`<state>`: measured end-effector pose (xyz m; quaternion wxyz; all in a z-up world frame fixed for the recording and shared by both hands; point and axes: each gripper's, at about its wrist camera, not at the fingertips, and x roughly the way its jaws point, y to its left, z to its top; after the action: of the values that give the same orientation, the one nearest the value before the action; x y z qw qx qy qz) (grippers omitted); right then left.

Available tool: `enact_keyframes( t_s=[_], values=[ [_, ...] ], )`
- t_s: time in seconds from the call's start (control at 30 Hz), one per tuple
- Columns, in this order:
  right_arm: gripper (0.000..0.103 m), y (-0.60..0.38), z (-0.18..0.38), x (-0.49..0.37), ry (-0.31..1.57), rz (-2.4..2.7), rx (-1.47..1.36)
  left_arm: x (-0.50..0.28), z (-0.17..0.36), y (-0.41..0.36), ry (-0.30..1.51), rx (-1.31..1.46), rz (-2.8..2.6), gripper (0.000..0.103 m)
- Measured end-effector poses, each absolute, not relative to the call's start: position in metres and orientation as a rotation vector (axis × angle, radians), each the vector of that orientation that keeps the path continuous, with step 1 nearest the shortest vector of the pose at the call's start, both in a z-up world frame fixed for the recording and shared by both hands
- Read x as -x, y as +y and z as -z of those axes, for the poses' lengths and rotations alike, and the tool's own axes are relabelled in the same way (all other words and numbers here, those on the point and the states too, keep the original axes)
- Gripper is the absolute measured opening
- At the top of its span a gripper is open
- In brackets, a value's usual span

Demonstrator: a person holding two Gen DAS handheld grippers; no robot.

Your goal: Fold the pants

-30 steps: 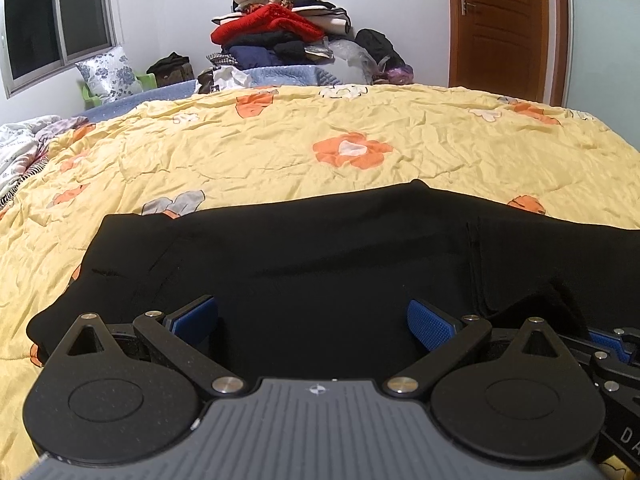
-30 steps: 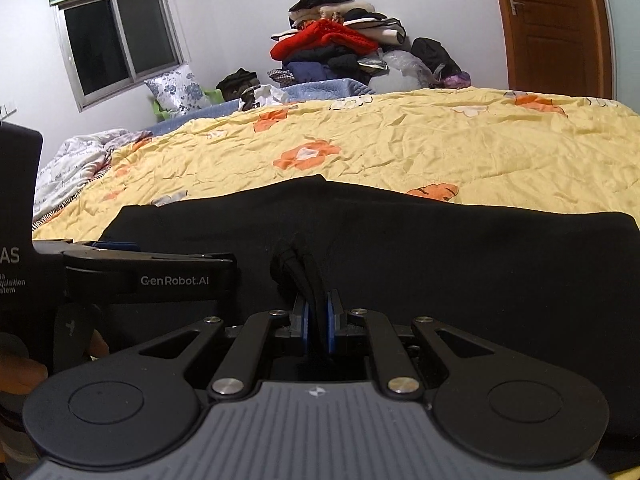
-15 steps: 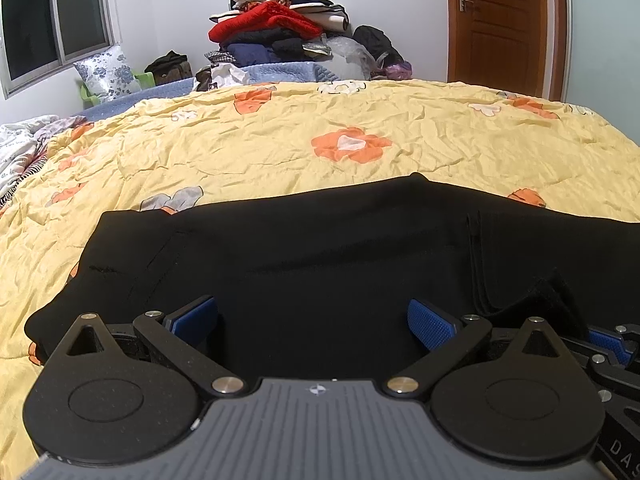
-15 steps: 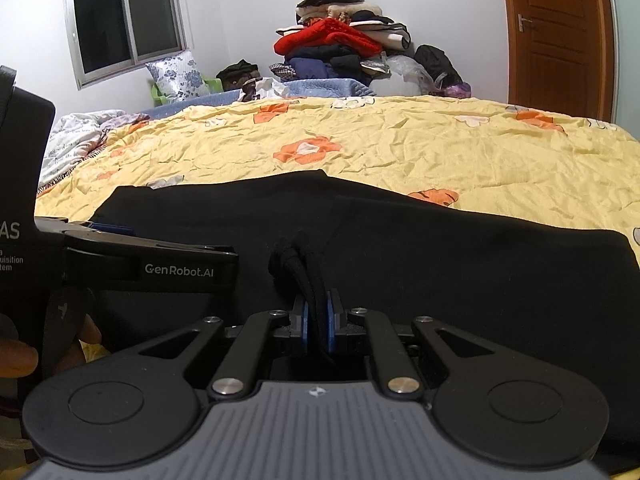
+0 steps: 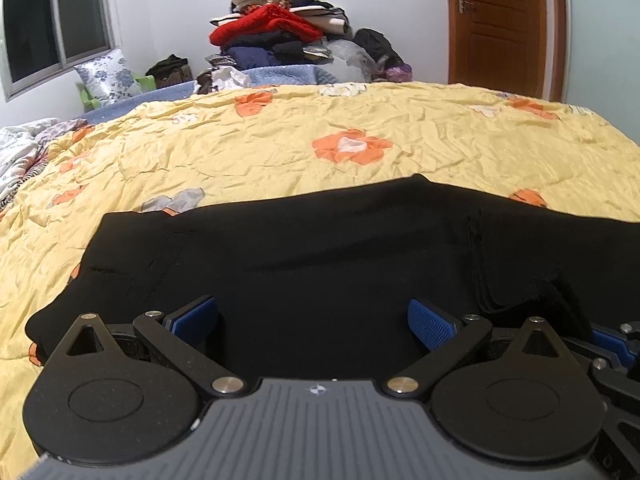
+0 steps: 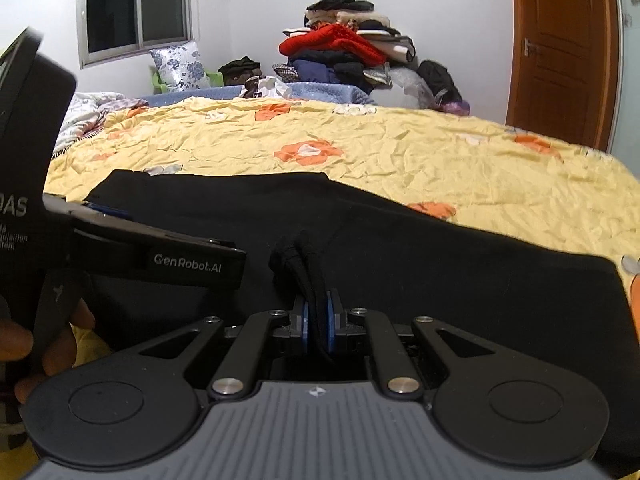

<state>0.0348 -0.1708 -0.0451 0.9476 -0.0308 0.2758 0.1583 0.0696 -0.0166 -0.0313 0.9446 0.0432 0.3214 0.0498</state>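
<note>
Black pants point(image 5: 320, 256) lie flat across the near part of a yellow flowered bedspread point(image 5: 360, 128). They also show in the right wrist view point(image 6: 440, 272). My left gripper point(image 5: 312, 320) is open, its blue pads apart just above the near edge of the pants, holding nothing. My right gripper point(image 6: 316, 320) is shut on a bunched fold of the pants' near edge, which stands up between the pads. The left gripper's body point(image 6: 160, 256) shows at the left of the right wrist view, close beside the right one.
A tall pile of clothes point(image 5: 280, 36) stands beyond the far side of the bed. A flowered pillow point(image 5: 108, 80) and a window point(image 5: 56, 20) are at the far left. A wooden door point(image 5: 500, 24) is at the far right.
The right wrist view has swung and tilted, with the left gripper's body now slanting across its left side. The left gripper stays open over the pants. The right stays shut on the fold.
</note>
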Motion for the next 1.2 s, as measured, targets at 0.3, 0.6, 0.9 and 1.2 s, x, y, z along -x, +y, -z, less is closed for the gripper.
enact_keyframes(
  t_s=[0.3, 0.6, 0.9, 1.2],
  values=[
    [0.009, -0.168, 0.042, -0.026, 0.545, -0.338, 0.129, -0.073, 0.029, -0.007, 0.655, -0.063, -0.143, 0.103],
    [0.009, -0.149, 0.041, -0.027, 0.498, -0.361, 0.220, -0.073, 0.030, -0.006, 0.656, -0.071, -0.151, 0.103],
    [0.009, -0.149, 0.049, -0.030, 0.531, -0.377, 0.215, -0.073, 0.031, -0.007, 0.656, -0.076, -0.149, 0.103],
    [0.009, -0.147, 0.051, -0.030, 0.541, -0.373, 0.230, -0.071, 0.033, -0.007, 0.649, -0.081, -0.148, 0.103]
  ],
)
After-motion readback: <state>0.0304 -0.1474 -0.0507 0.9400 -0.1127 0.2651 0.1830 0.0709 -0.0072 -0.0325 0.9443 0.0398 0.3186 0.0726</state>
